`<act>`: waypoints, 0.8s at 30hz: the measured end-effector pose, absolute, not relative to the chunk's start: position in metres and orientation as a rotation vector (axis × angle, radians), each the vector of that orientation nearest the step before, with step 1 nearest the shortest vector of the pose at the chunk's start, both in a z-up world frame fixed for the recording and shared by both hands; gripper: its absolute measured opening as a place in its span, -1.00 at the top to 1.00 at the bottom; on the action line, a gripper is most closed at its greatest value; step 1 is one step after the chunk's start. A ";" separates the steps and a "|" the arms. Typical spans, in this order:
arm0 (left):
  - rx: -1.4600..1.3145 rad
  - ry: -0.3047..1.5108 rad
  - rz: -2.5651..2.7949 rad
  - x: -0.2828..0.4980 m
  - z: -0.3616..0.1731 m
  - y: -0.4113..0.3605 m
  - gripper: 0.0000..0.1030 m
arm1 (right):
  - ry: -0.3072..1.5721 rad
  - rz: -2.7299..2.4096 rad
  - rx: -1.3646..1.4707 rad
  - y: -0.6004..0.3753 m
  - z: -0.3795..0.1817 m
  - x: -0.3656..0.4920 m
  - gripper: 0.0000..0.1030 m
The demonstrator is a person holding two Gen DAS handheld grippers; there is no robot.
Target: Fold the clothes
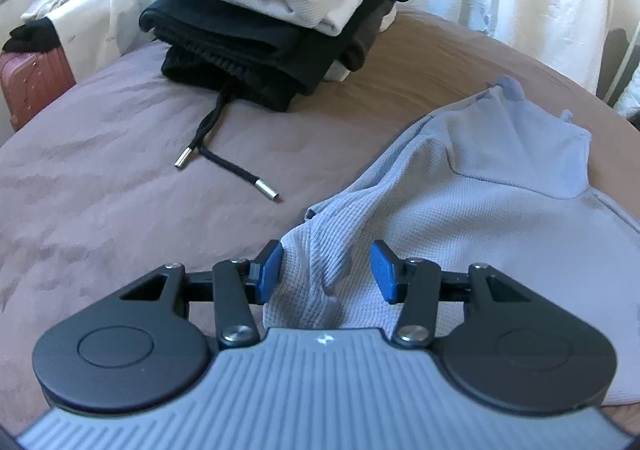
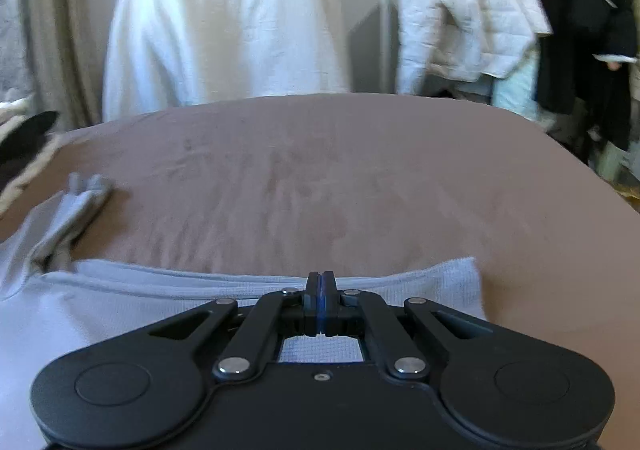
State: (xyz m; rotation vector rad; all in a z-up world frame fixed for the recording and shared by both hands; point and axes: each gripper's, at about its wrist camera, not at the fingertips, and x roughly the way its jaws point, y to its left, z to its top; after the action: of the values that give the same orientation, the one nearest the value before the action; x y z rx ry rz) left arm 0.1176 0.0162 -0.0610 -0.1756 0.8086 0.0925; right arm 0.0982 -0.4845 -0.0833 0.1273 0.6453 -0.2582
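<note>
A light blue waffle-knit garment [image 1: 460, 210] lies spread on the bed, one sleeve [image 1: 508, 102] reaching toward the far edge. My left gripper [image 1: 326, 270] is open, low over the garment's near left corner. A raised ridge of the cloth sits between its blue pads [image 1: 272, 266], touching the left one. In the right wrist view the same garment [image 2: 120, 302] lies flat, its folded edge running under my right gripper [image 2: 321, 278]. That gripper is shut, pads pressed together, and I see no cloth pinched between them.
A tall stack of folded black and white clothes [image 1: 276, 10] stands at the back left, a black drawstring [image 1: 224, 162] trailing from it. A pink suitcase [image 1: 32, 82] is beside the brown bed [image 2: 360, 178]. White cloth [image 2: 220, 18] and hanging jackets [image 2: 464, 14] lie beyond.
</note>
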 end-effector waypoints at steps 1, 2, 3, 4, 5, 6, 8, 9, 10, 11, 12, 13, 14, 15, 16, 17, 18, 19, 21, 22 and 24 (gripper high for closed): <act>-0.177 0.805 0.087 0.119 -0.060 0.016 0.03 | 0.657 -0.205 0.127 -0.481 -0.084 0.102 0.95; -0.184 0.797 0.081 0.119 -0.058 0.017 0.01 | 0.665 -0.154 0.120 -0.476 -0.084 0.105 0.83; -0.188 0.790 0.077 0.120 -0.055 0.017 -0.03 | 0.673 -0.105 0.106 -0.470 -0.084 0.110 0.79; -0.187 0.786 0.075 0.119 -0.054 0.017 -0.05 | 0.683 -0.060 0.076 -0.460 -0.084 0.117 0.46; -0.183 0.785 0.074 0.120 -0.053 0.016 -0.07 | 0.690 -0.020 0.047 -0.450 -0.085 0.125 0.02; -0.179 0.785 0.074 0.120 -0.053 0.016 -0.07 | 0.692 0.009 0.020 -0.440 -0.086 0.132 -0.09; -0.176 0.796 0.070 0.125 -0.053 0.015 -0.08 | 0.686 0.078 -0.021 -0.422 -0.085 0.144 -0.10; -0.180 0.798 0.054 0.131 -0.051 0.016 -0.08 | 0.689 0.130 -0.028 -0.411 -0.084 0.153 -0.10; -0.184 0.800 0.038 0.138 -0.049 0.016 -0.08 | 0.691 0.185 -0.028 -0.401 -0.081 0.162 -0.10; -0.188 0.802 0.023 0.144 -0.046 0.016 -0.08 | 0.689 0.244 -0.001 -0.391 -0.078 0.172 -0.10; -0.187 0.799 0.005 0.153 -0.042 0.015 -0.09 | 0.685 0.299 0.047 -0.382 -0.073 0.183 -0.10; -0.176 0.794 -0.011 0.162 -0.038 0.013 -0.11 | 0.689 0.350 0.088 -0.374 -0.071 0.195 -0.10; -0.146 0.799 -0.030 0.171 -0.041 0.007 -0.15 | 0.713 0.390 0.118 -0.366 -0.071 0.208 -0.10; -0.115 0.803 -0.048 0.181 -0.044 0.000 -0.18 | 0.736 0.430 0.148 -0.357 -0.071 0.222 -0.10; -0.084 0.808 -0.066 0.190 -0.046 -0.007 -0.20 | 0.759 0.454 0.162 -0.348 -0.072 0.235 -0.10; -0.053 0.812 -0.084 0.200 -0.049 -0.013 -0.26 | 0.780 0.427 0.138 -0.339 -0.077 0.247 -0.10; -0.022 0.816 -0.102 0.209 -0.052 -0.020 -0.36 | 0.799 0.368 0.108 -0.332 -0.084 0.259 -0.10; 0.009 0.820 -0.120 0.219 -0.055 -0.026 -0.41 | 0.818 0.309 0.079 -0.325 -0.091 0.271 -0.10; 0.071 0.827 -0.156 0.238 -0.060 -0.039 -0.42 | 0.821 0.276 0.081 -0.318 -0.102 0.289 0.06; 0.102 0.830 -0.174 0.247 -0.063 -0.046 -0.42 | 0.804 0.283 0.077 -0.316 -0.104 0.293 0.79; 0.164 0.837 -0.210 0.266 -0.069 -0.059 -0.36 | 0.730 0.295 -0.018 -0.308 -0.097 0.293 0.87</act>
State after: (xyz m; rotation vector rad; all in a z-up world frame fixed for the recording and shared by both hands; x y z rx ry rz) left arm 0.2663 -0.0589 -0.0686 0.1639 0.8366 -0.2105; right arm 0.2934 -0.3079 -0.0968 -0.0176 0.7297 0.2948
